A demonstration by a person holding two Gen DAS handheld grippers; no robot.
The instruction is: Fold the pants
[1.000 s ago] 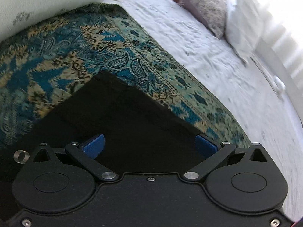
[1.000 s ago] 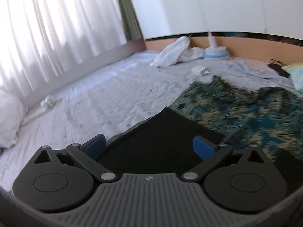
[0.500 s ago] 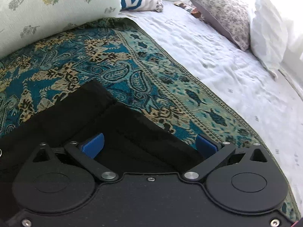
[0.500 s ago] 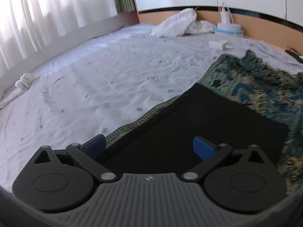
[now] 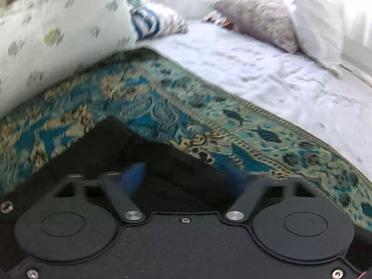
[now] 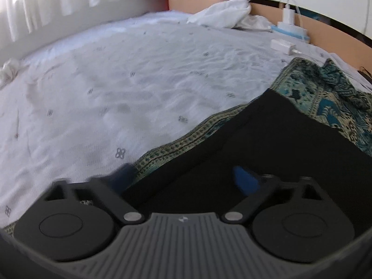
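daylight pours through the curtains (image 6: pixel 41 4) at upper left, blown out white. left wrist view is motion-smeared, especially the blue fingertips (image 5: pixel 133 177). fisheye bends the edges, and the black pants (image 6: pixel 267 144) swallow all detail.

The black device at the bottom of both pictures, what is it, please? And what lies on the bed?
Each picture comes from a camera mounted on a hand-held gripper; a person carries one in each hand. The left hand-held gripper and the right hand-held gripper each show two blue fingers, spread apart, holding nothing. Both look down on black pants, lying partly folded on a teal patterned cloth over a white bed sheet. The left view also shows pillows; the right view shows a white charger.
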